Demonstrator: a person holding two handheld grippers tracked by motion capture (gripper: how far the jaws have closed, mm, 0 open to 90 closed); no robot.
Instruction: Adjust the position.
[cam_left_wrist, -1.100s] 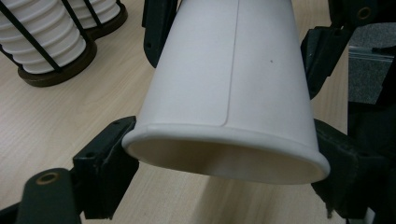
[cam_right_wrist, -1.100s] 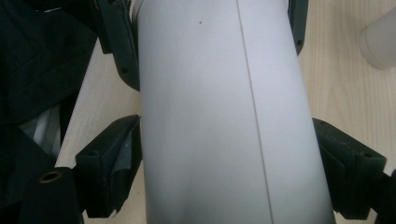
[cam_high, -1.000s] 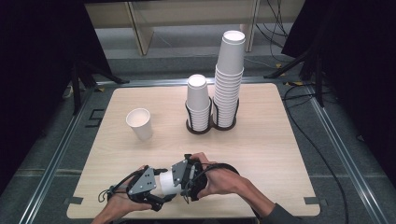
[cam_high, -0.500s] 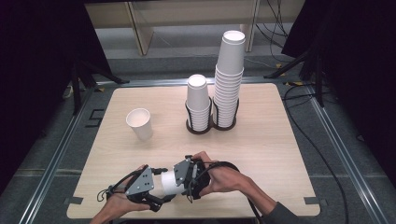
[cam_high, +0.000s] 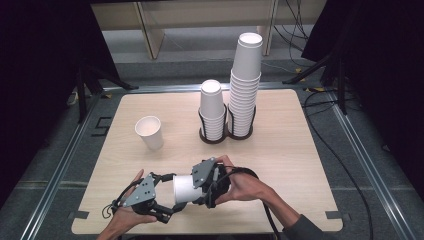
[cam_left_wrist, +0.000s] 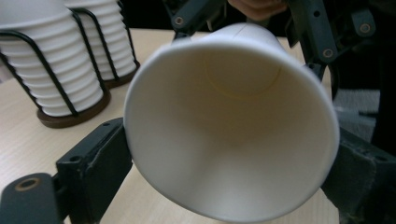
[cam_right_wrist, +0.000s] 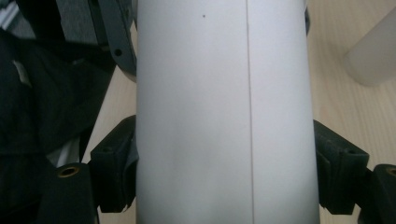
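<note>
At the near edge of the pale wooden bench (cam_high: 280, 150), a white paper cup (cam_high: 186, 188) lies on its side in the air between the two hands. The right tongs (cam_high: 200, 187) clamp it around the body, one black jaw pressed on each side of the wall in the right gripper view. The left tongs (cam_high: 167, 197) sit at the cup's mouth end; their jaws have just been opening, and in the left gripper view they flank the rim (cam_left_wrist: 231, 130), the left jaw just beside it, whether they touch I cannot tell. Compared with a second ago, both hands and the cup sit in much the same spot.

Farther back to the left, a single white paper cup (cam_high: 149, 132) stands upright, unmoved. Beyond it, mid-bench, a black wire double holder (cam_high: 226, 131) carries a short stack of white cups (cam_high: 212, 112) and a tall stack of white cups (cam_high: 245, 85), both unchanged.
</note>
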